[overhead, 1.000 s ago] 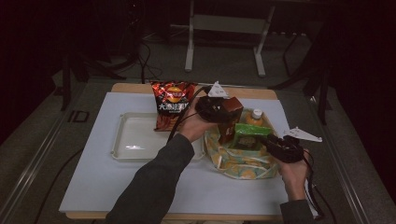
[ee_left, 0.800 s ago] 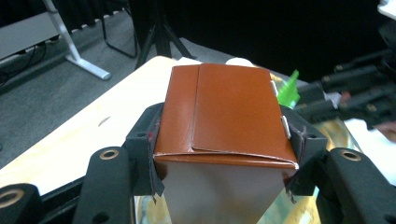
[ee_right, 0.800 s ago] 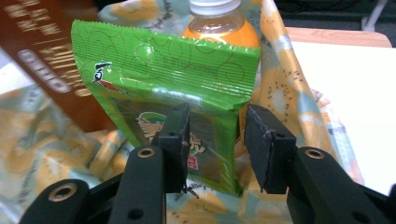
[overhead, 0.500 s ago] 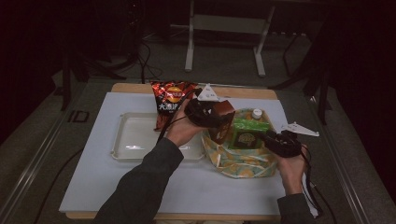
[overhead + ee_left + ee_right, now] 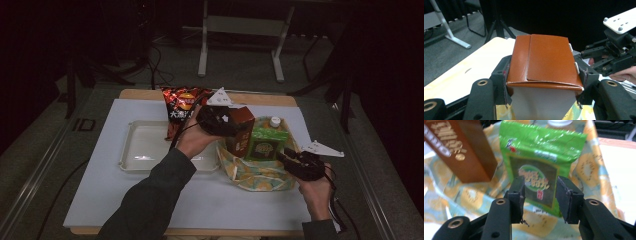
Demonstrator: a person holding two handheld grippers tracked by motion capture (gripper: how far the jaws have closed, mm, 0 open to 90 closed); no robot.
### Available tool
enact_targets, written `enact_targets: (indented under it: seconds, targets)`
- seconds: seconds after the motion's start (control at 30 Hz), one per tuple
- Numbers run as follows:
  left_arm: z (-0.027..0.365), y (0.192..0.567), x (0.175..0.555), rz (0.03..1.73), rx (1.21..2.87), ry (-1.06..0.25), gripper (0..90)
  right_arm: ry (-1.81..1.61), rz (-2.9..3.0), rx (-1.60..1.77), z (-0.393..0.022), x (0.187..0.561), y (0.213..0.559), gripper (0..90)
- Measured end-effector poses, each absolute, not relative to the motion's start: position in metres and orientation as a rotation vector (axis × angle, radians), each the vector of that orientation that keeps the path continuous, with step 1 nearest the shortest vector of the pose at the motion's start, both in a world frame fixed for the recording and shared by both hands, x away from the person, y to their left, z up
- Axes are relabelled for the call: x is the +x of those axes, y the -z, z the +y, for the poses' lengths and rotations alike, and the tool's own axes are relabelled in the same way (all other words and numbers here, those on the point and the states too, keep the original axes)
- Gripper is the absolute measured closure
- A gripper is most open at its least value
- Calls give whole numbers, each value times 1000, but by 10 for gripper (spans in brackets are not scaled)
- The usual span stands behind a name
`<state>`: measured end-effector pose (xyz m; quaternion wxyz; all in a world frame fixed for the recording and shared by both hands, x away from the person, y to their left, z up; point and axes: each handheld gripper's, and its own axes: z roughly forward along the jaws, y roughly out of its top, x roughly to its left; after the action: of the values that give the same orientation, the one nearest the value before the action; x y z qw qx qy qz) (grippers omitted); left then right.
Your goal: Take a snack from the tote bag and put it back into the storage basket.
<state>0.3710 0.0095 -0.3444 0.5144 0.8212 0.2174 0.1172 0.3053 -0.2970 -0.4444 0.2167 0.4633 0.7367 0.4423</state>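
Dark floor and metal stands are seen behind the worktop (image 5: 150,200), which is covered with a pale sheet.

A brown box (image 5: 241,131) is held by the left tool (image 5: 227,120). Its jaws are pressed on the two narrow sides of the box, as seen in the left gripper view (image 5: 545,62). The box is tall and thin. Its long side runs up and down, but it is tipped a little, with the top leaning toward the left tool. The bottom of the box is down inside a cloth bag (image 5: 255,175) with yellow fruit prints, just under the left tool.

The right tool (image 5: 284,156) is held low at the near side of the bag and is pointed at a green packet (image 5: 263,144). Its jaws are set wide apart, and nothing is pressed between them. In the right gripper view the green packet (image 5: 541,160) is seen standing upright just past the jaw tips, with the brown box (image 5: 461,150) beside it on the left.

A white bottle cap (image 5: 275,121) is seen behind the green packet. A red chip bag (image 5: 182,102) is standing behind the left tool, and a white tray (image 5: 145,150) is lying beside the left hand.
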Motion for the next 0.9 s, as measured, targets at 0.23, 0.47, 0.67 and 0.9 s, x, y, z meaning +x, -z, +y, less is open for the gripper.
enact_targets:
  seconds: [0.23, 0.47, 0.67, 0.9]
  targets:
    - [5, 338, 369, 507, 1972, -280, 422, -1239, 2054, 1262, -299, 299, 444, 593]
    - [-2, 335, 369, 489, 1973, -272, 422, -1232, 2060, 1277, -305, 293, 448, 593]
    - [-3, 331, 368, 480, 1959, -260, 422, -1220, 2082, 1277, -307, 294, 453, 593]
    - [-2, 315, 365, 468, 1940, -273, 422, -1274, 2100, 1250, -310, 292, 450, 583]
